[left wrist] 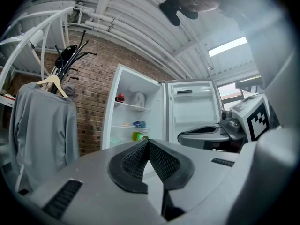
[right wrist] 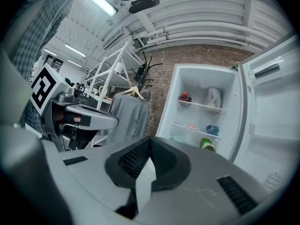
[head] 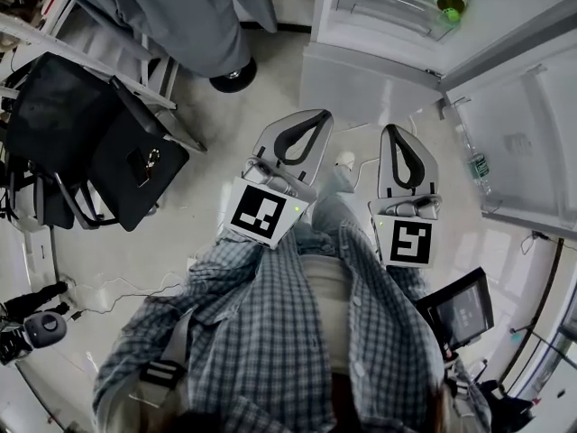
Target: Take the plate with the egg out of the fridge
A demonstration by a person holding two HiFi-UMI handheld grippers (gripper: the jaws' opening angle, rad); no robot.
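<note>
The person's checked shirt [head: 270, 332] fills the bottom of the head view, right under the camera. The biggest thing ahead is the white fridge [right wrist: 201, 111]. Its door [right wrist: 274, 121] is swung wide open to the right, so the shelves inside show.

Next come the two claws. The left claw [left wrist: 148, 143] is pressed together at its tips and has nothing in it. The right claw [right wrist: 150, 140] is pressed together too, and it is also empty. Both are held up in front of the person, side by side, well apart from the fridge.

The smallest things sit on the shelves. There is a red thing [right wrist: 184, 96] up top and a green bottle [right wrist: 206, 145] lower down. On the middle shelf [right wrist: 199, 130] lies a small pale thing [right wrist: 190, 125]. It may be the plate with the egg, but it is too small to be sure.

The fridge lies straight ahead of both claws and a little to the right. From the head view, I think the right claw is the nearer one. The claws would have to open first, and the person would have to step closer.
</note>
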